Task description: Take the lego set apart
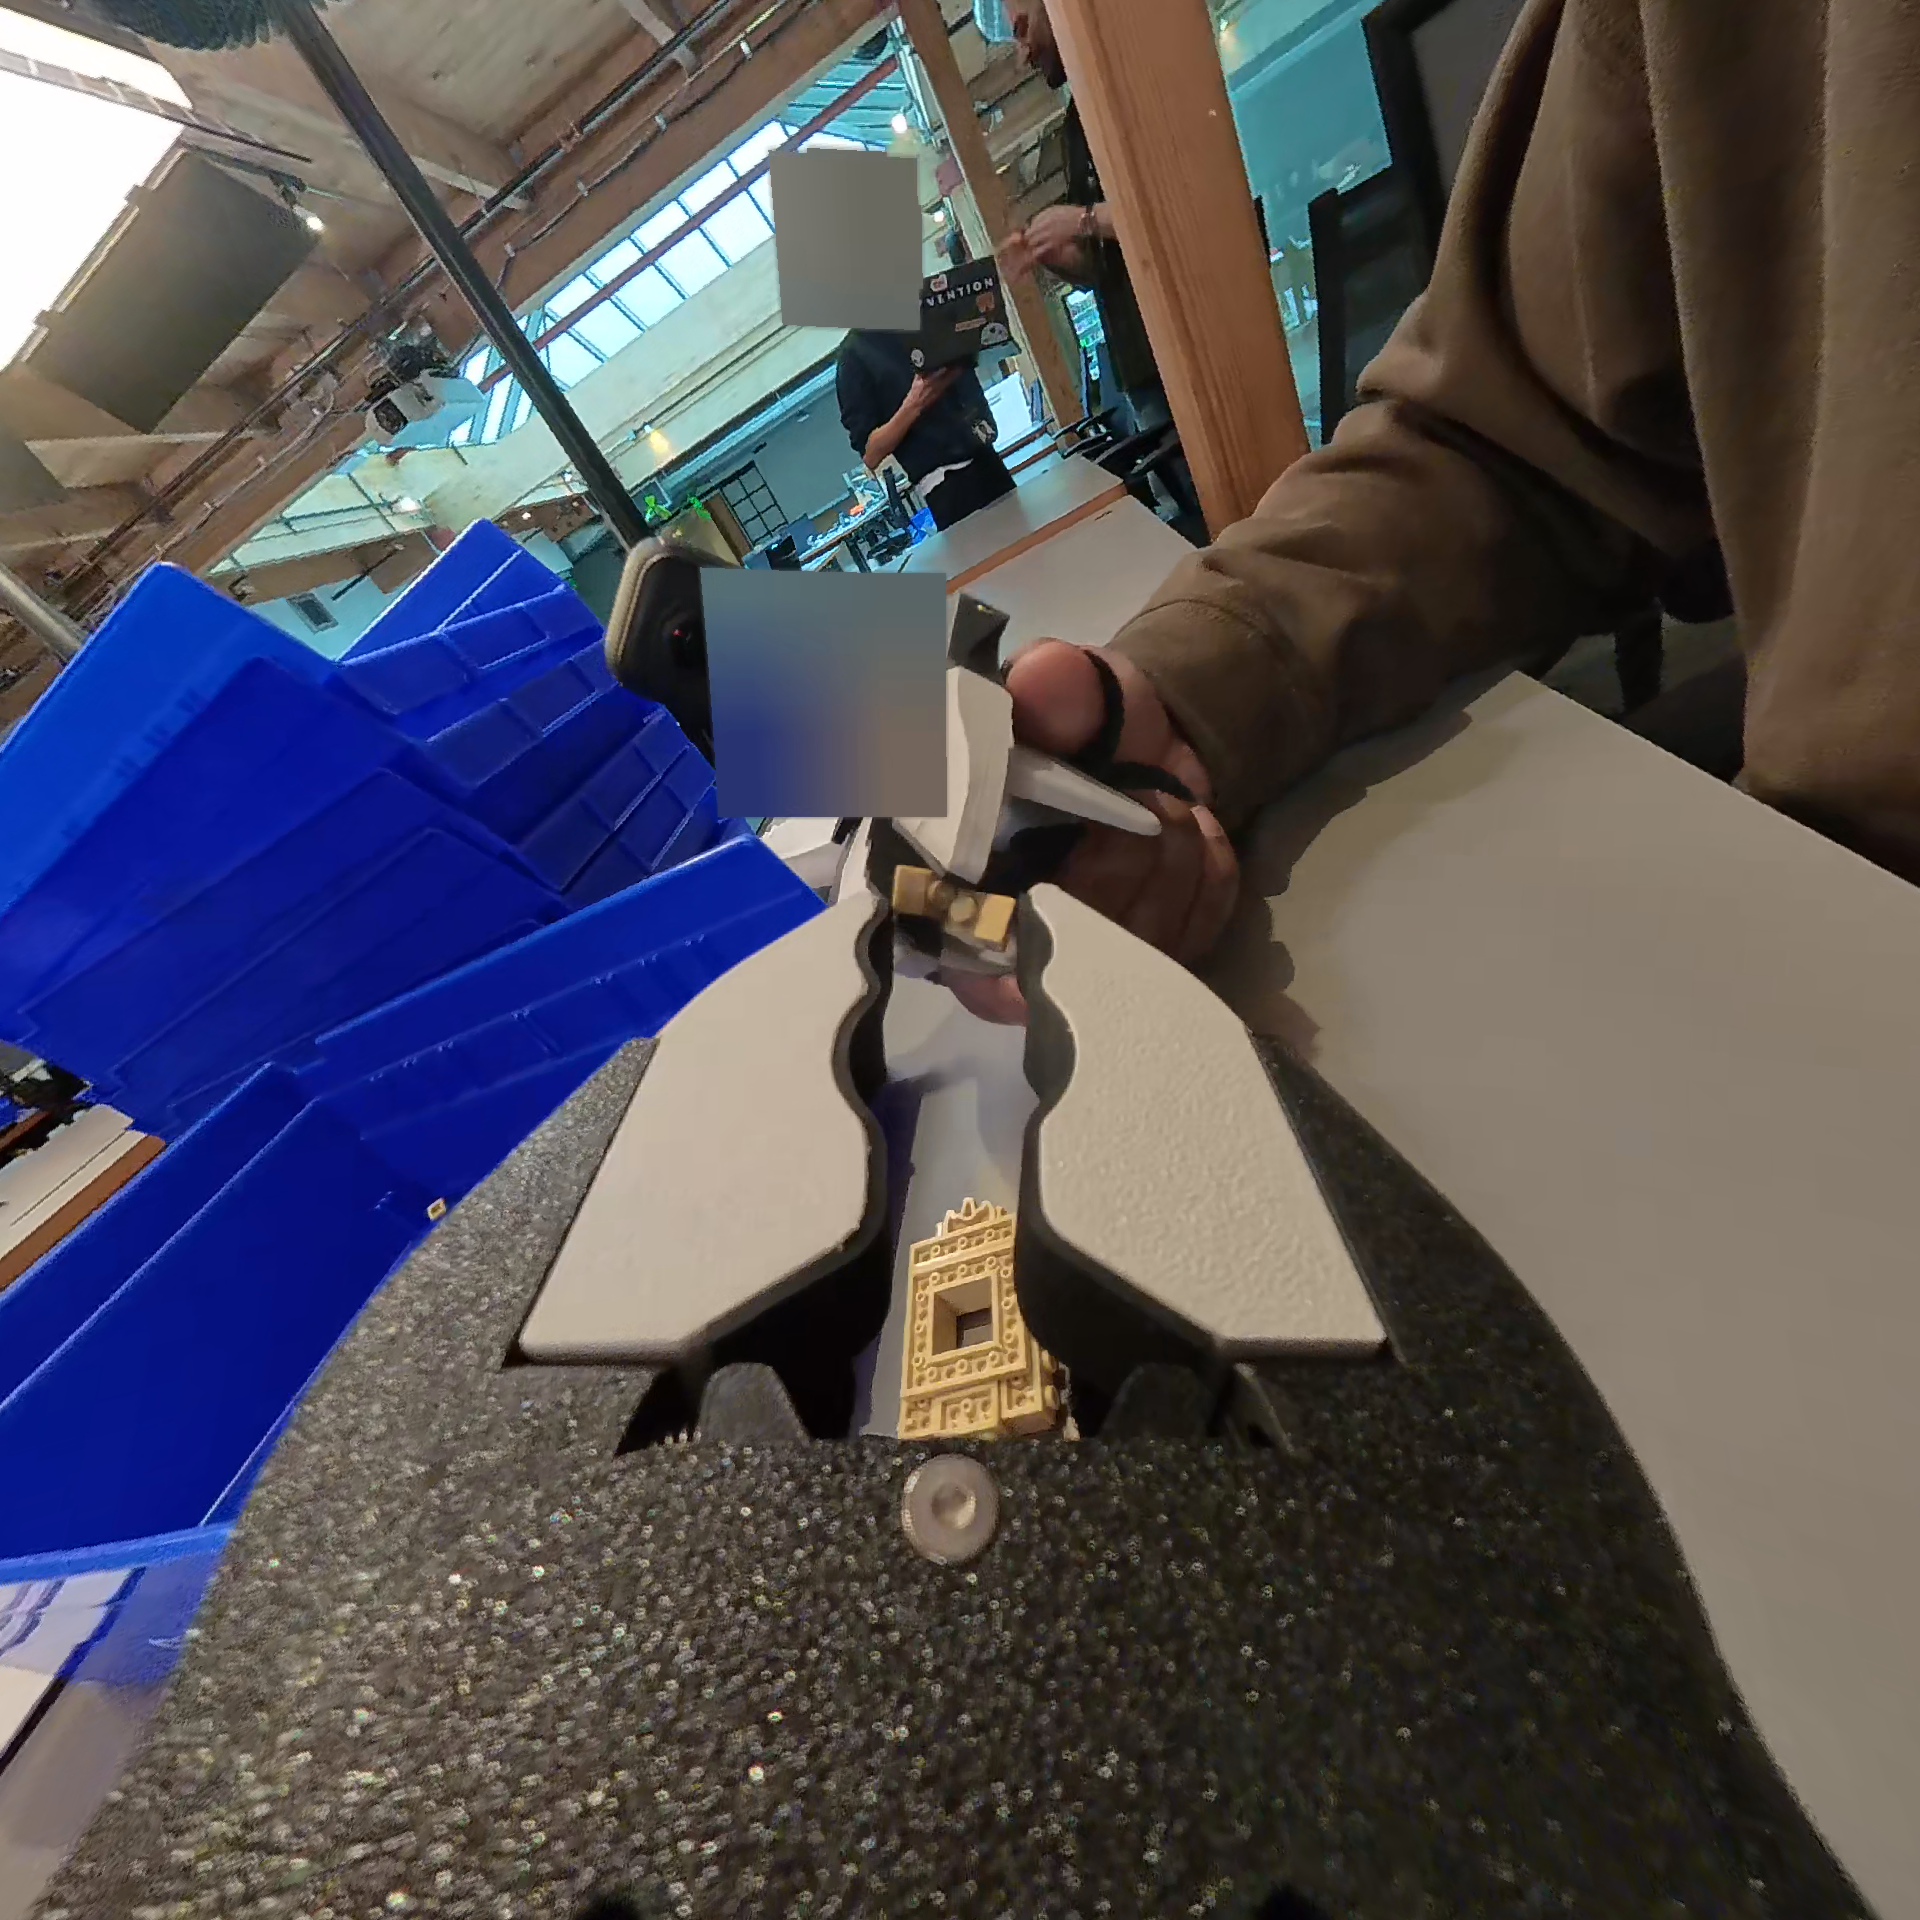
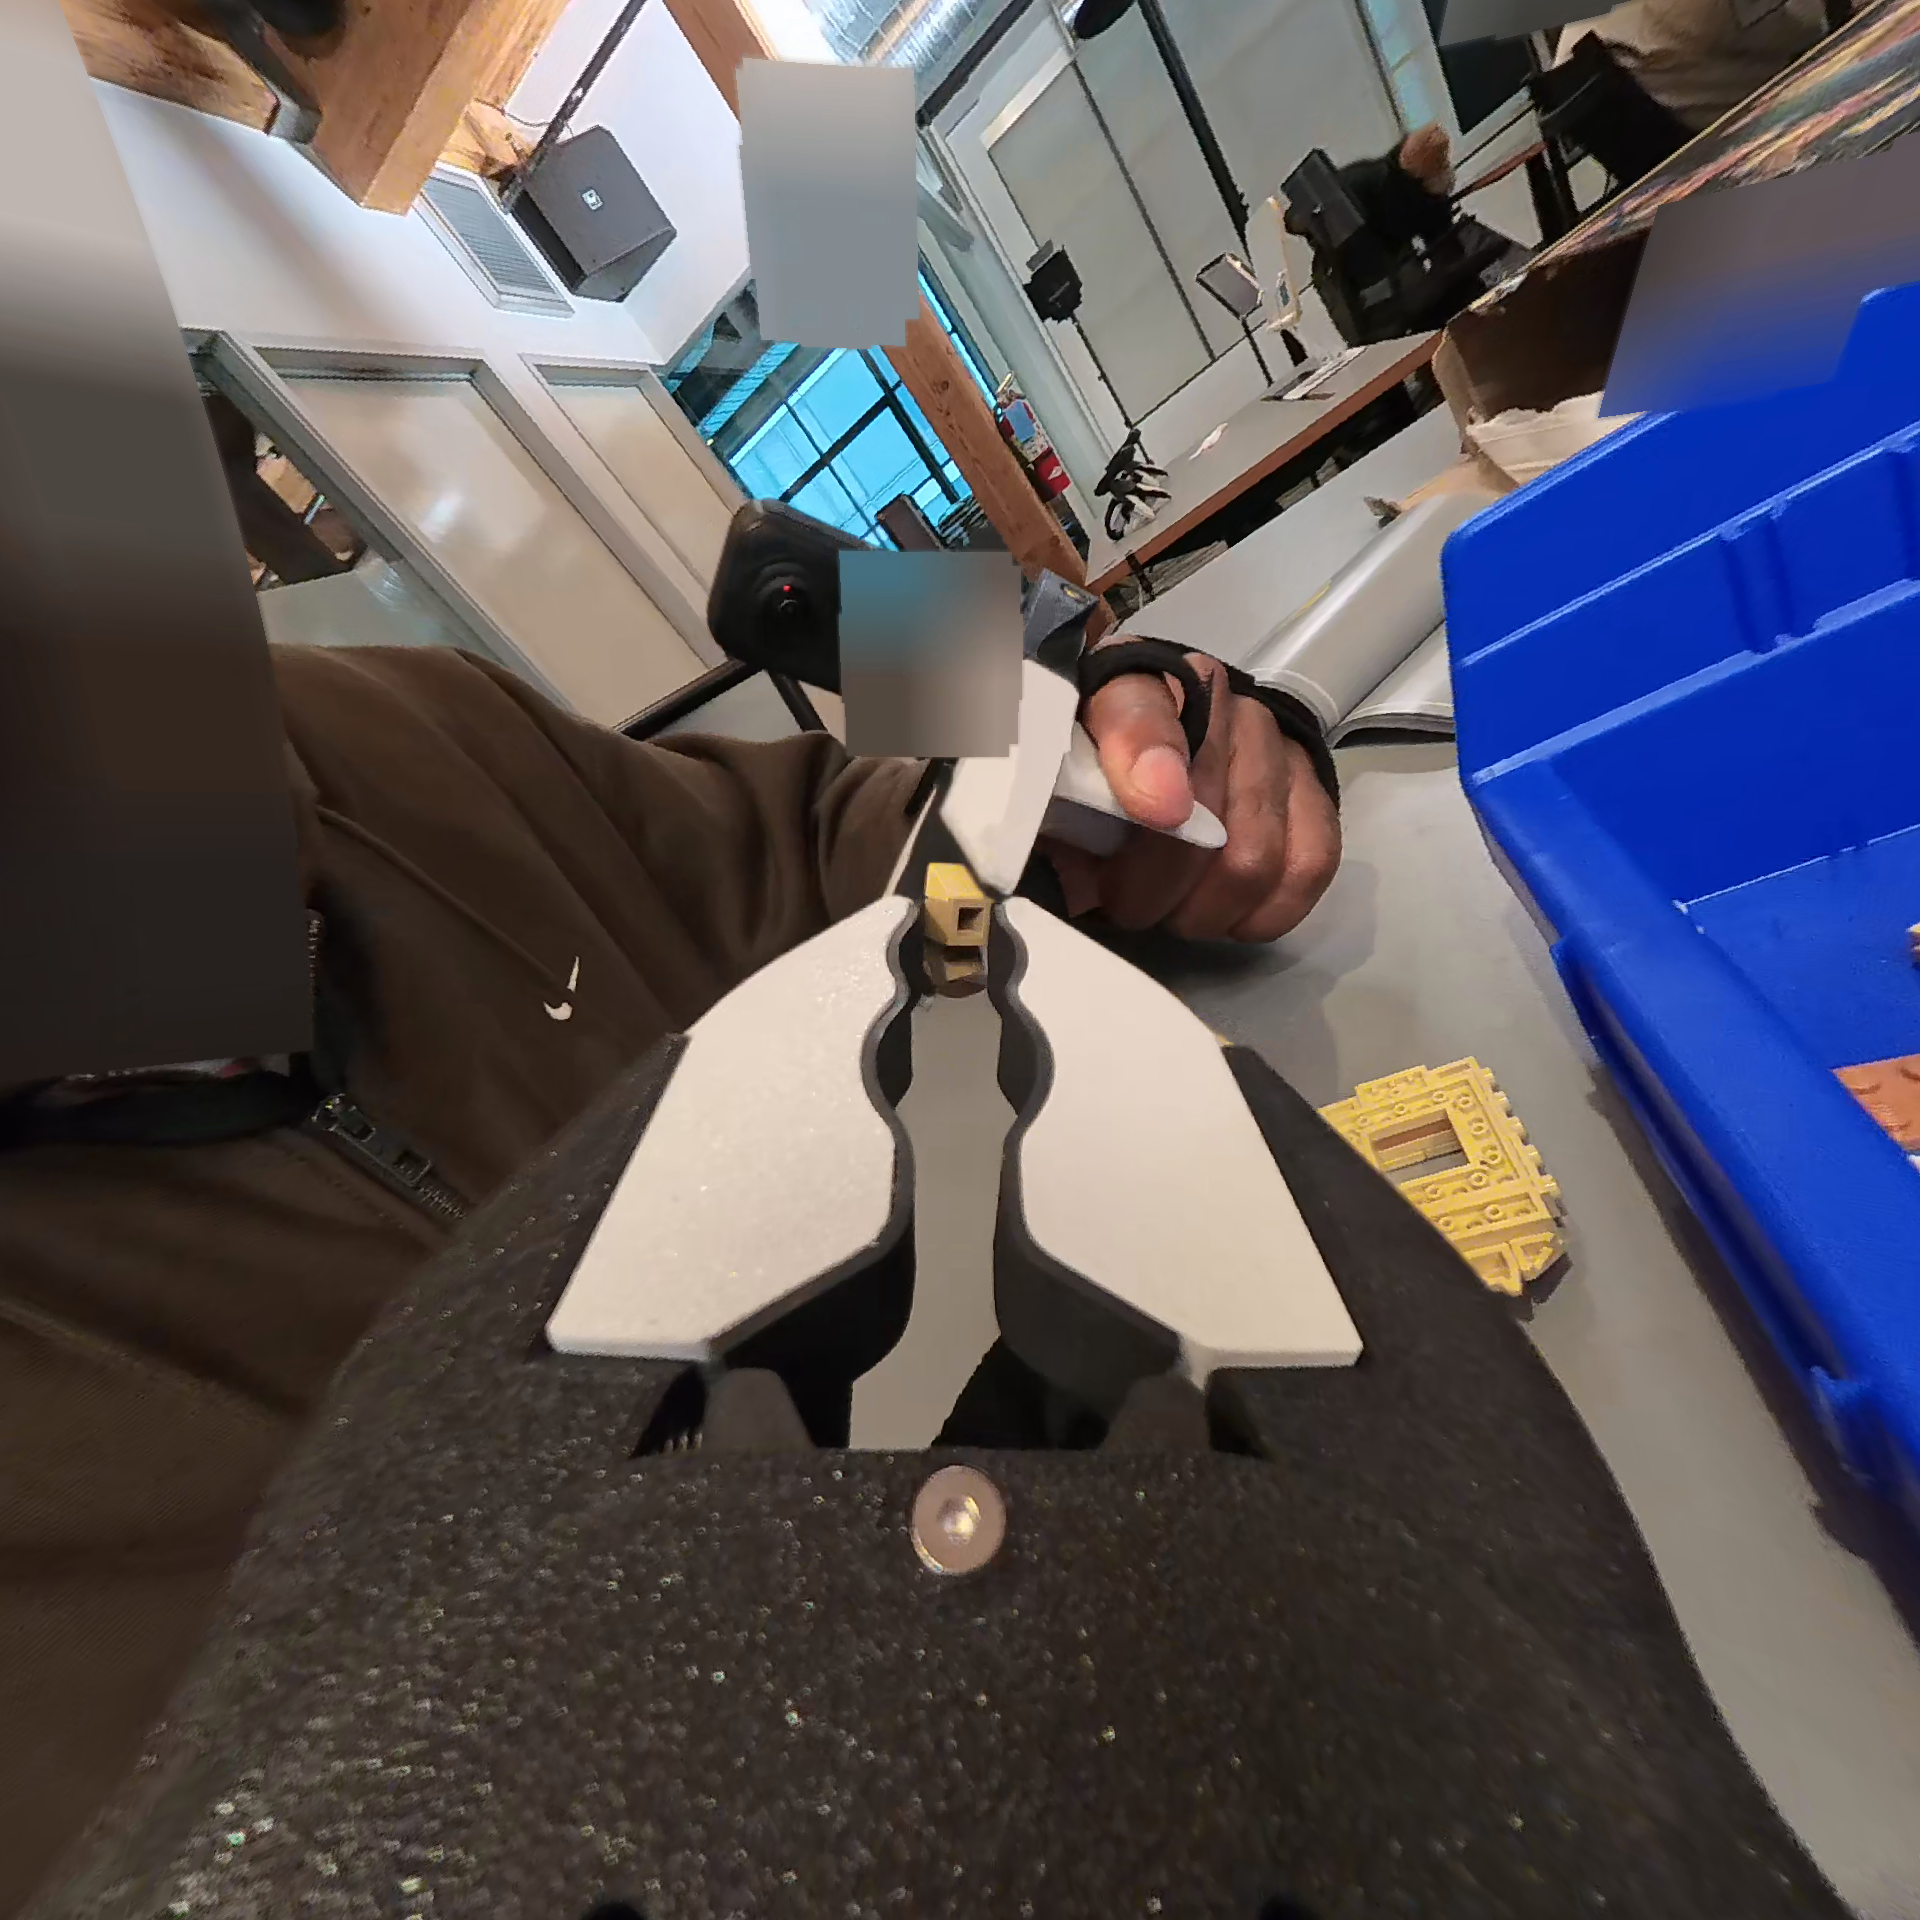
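**Operator:** State of both tools?

**Technician:** The left tool [image 1: 954, 921] is closed across the width of a small tan brick piece [image 1: 951, 914], at centre frame in its own view. The right tool [image 2: 961, 920] meets it head-on and is clamped on the same piece at a narrower part, with the pads against its sides. The piece is held above the grey worktop [image 2: 1455, 935] and touches nothing else.

**Operator:** What is nearby?

**Technician:** A tan square frame plate [image 2: 1444, 1174] lies flat on the worktop at right of centre, just beside the right tool. A blue bin [image 2: 1662, 727] stands at the right edge.

**Operator:** Handling advice?

**Technician:** The piece is short and offers little pad area. Keep both tools on one axis and grip at the fingertips. My judgement is that any twist would lever it out.
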{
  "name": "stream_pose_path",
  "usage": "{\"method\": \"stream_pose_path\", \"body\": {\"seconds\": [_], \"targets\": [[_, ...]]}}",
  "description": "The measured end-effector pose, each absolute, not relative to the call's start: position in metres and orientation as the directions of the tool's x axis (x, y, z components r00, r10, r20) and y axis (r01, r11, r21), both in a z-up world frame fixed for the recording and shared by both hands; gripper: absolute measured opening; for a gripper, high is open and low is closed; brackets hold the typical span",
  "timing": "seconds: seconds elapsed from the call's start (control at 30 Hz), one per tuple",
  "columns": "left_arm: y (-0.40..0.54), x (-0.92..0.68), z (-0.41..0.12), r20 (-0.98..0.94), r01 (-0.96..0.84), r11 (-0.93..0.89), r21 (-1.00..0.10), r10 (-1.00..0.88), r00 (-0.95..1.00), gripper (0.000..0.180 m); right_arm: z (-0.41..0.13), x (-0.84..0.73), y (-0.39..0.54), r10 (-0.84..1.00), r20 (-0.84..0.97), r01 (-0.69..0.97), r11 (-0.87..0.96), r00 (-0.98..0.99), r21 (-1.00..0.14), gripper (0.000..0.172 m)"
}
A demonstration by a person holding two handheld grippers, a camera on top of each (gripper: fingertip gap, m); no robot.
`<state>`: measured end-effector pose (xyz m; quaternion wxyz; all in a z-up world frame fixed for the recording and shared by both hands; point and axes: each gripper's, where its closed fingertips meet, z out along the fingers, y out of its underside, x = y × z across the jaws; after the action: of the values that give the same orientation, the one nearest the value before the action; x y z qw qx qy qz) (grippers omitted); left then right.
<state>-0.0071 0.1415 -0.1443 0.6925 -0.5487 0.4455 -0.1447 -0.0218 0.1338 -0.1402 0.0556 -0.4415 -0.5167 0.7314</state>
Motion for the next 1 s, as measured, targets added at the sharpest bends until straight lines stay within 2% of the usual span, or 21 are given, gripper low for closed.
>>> {"method": "stream_pose_path", "body": {"seconds": [0.4, 0.53, 0.67, 0.77, 0.87, 1.0], "targets": [[0.151, -0.016, -0.145, -0.391, -0.264, 0.288, -0.920, -0.689, 0.610, 0.022, -0.133, -0.026, 0.148, 0.630, -0.527, 0.270, -0.461, -0.571, -0.845, 0.011], [0.152, -0.018, -0.145, -0.373, -0.255, 0.273, -0.928, -0.694, 0.616, 0.022, -0.135, -0.028, 0.153, 0.702, -0.467, 0.241, -0.403, -0.538, -0.883, 0.011], [0.153, -0.026, -0.134, -0.308, -0.186, 0.248, -0.951, -0.697, 0.648, 0.020, -0.142, -0.030, 0.155, 0.822, -0.300, 0.200, -0.230, -0.483, -0.952, 0.011], [0.156, -0.030, -0.131, -0.109, -0.062, 0.091, -0.994, -0.758, 0.643, 0.014, -0.145, -0.034, 0.161, 0.913, -0.085, 0.141, -0.030, -0.399, -0.990, 0.011], [0.162, -0.031, -0.137, 0.045, -0.001, -0.060, -0.998, -0.769, 0.638, 0.015, -0.153, -0.038, 0.165, 0.938, 0.164, 0.128, 0.211, -0.306, -0.969, 0.011], [0.160, -0.025, -0.149, 0.013, -0.077, -0.078, -0.994, -0.782, 0.623, 0.016, -0.162, -0.041, 0.161, 0.902, 0.344, 0.137, 0.387, -0.260, -0.912, 0.011]]}}
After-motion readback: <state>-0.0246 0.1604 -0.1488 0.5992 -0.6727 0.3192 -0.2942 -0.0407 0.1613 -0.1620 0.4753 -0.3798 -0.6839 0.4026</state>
